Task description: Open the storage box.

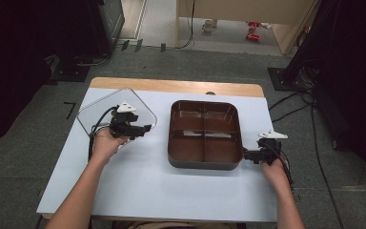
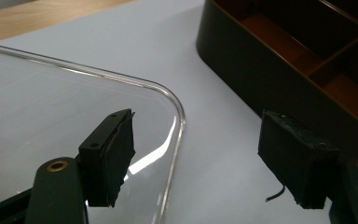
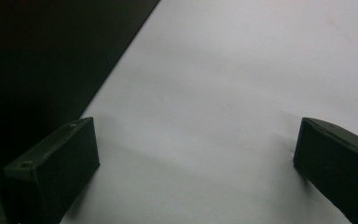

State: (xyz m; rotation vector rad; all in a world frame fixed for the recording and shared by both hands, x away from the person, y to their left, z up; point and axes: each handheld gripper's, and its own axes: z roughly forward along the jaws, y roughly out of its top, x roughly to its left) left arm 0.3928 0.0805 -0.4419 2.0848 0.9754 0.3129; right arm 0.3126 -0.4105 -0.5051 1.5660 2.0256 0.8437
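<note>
Clear lid [image 1: 106, 110] lies flat on the white table [image 1: 138, 186] at abt 9 o'clock of the brown divided tray [image 1: 205, 133], near it but apart. No earlier pic to compare; judging by layout, the step looks like letting the lid go and clearing off, tray now uncovered w/ 4 compartments, all empty as far as I can see.

Left gripper [image 1: 143, 129] sits over the lid's corner nearest the tray; in the left gripper view its jaws stand spread, one pad above the lid [image 2: 51, 102], the other out over bare table, nothing pinched. The rounded lid edge runs between them.

To do it well: keep jaws wide, back straight off w/o dragging a pad across the plastic, else the lid may skid toward the tray wall [image 2: 242, 70].

Right gripper [image 1: 246, 155] is at the tray's 4 o'clock corner, jaws spread, one just beside the dark wall [image 3: 37, 56]. Cannot tell if touching. Prob. steadying; hold it put.
</note>
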